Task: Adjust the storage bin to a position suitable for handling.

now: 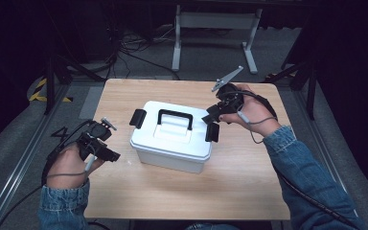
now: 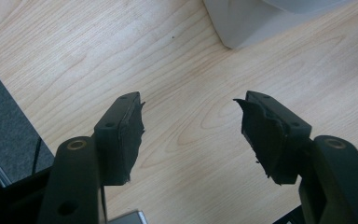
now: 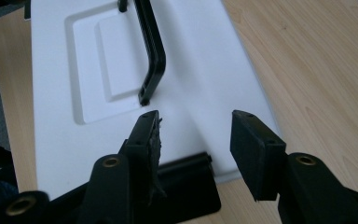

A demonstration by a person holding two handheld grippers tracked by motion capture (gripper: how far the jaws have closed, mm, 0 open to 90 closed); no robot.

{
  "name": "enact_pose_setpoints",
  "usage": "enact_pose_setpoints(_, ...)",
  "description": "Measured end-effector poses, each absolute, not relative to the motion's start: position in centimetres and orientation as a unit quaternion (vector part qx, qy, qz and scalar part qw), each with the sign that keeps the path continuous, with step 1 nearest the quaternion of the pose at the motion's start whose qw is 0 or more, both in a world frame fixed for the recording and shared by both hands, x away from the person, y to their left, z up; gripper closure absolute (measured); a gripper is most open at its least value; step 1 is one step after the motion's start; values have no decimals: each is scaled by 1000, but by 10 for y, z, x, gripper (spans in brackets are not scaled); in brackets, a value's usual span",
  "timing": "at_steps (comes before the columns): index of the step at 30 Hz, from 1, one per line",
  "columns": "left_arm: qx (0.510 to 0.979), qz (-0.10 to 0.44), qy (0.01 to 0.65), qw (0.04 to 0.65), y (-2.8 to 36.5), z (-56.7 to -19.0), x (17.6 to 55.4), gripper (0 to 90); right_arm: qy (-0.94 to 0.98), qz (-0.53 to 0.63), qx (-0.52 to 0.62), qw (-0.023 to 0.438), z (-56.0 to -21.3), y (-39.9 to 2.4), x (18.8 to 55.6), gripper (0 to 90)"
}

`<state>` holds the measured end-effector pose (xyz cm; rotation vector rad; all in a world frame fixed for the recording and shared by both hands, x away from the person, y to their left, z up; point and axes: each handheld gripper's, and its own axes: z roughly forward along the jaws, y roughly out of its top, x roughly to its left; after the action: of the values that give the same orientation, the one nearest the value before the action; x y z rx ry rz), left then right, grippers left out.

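At the near edge of the wooden table [image 1: 230, 191] my two forearms come in, both in blue denim sleeves [image 1: 311, 182]. My left hand [image 1: 67, 165] sits low at the table's left side, holding my left gripper [image 1: 109, 154]. In the left gripper view its jaws stand wide apart with bare wood grain between them; they hold nothing and touch nothing, and the pad [image 2: 129, 137] on one of them is frayed at its edge. A corner of the white box [image 2: 256, 23] shows beyond them, near but apart.

The box [image 1: 172, 139] stands in the middle of the table, between my two grippers. It is a white plastic case with rounded corners, its lid down, a black carry handle [image 1: 175, 117] lying across a shallow recess in the lid, and a black latch at each end: the left latch [image 1: 137, 118] and the right latch [image 1: 212, 132].

Farther off, my right hand [image 1: 251, 112] holds my right gripper [image 1: 210, 116] over the right end of the lid. In the right gripper view its jaws are open wide and empty, poised above the white lid [image 3: 200, 70], with the right latch [image 3: 191, 186] just beneath them and the handle [image 3: 151, 51] ahead. Whether a jaw touches the latch I cannot tell.

Beyond the table lie grey floor and a metal frame [image 1: 215, 33].
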<state>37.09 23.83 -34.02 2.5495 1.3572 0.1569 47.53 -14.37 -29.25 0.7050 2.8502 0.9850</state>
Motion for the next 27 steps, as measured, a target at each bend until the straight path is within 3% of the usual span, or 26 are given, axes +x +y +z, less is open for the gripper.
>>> enact_pose_setpoints(16, 878, 48, 460, 125, 235, -341, 375, 389, 924, 322, 208, -8, -295, -91, 489, 485)
enact_pose_setpoints(27, 877, 46, 461, 127, 237, -341, 375, 390, 936, 292, 194, -26, -299, -65, 488, 619)
